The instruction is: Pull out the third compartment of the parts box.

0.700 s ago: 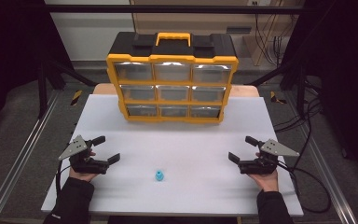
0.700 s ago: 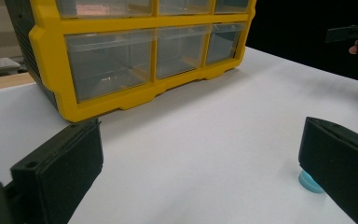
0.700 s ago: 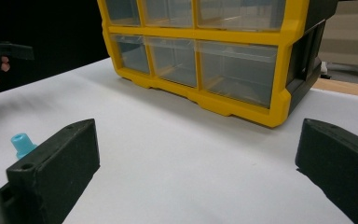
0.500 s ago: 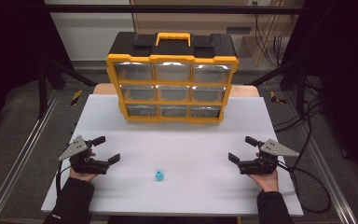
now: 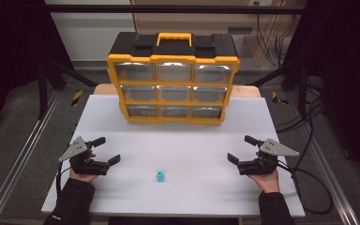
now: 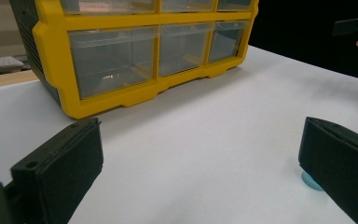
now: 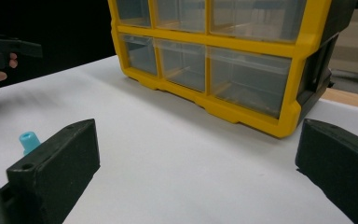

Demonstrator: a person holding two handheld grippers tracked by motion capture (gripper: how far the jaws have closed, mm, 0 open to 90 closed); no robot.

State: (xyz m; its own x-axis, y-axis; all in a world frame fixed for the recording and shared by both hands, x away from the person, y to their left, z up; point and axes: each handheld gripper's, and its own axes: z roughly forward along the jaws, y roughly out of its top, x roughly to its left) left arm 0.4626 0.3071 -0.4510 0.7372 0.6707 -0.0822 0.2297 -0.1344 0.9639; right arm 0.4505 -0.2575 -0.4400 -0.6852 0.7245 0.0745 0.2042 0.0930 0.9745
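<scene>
The little blue plastic cap (image 5: pixel 160 176) is a stubby cylinder with a wider base, sitting upright on the matte white surface (image 5: pixel 178 140) near the front edge, roughly midway between the two hands. Left tongs (image 5: pixel 107 150) are spread wide with nothing in them, the cap off to their side, not touching. Right tongs (image 5: pixel 240 149) are also wide apart and empty, well clear of the cap. Further back stands a chunky yellow-and-black organizer (image 5: pixel 173 77) with nine clear, glossy drawers, all pushed in.
</scene>
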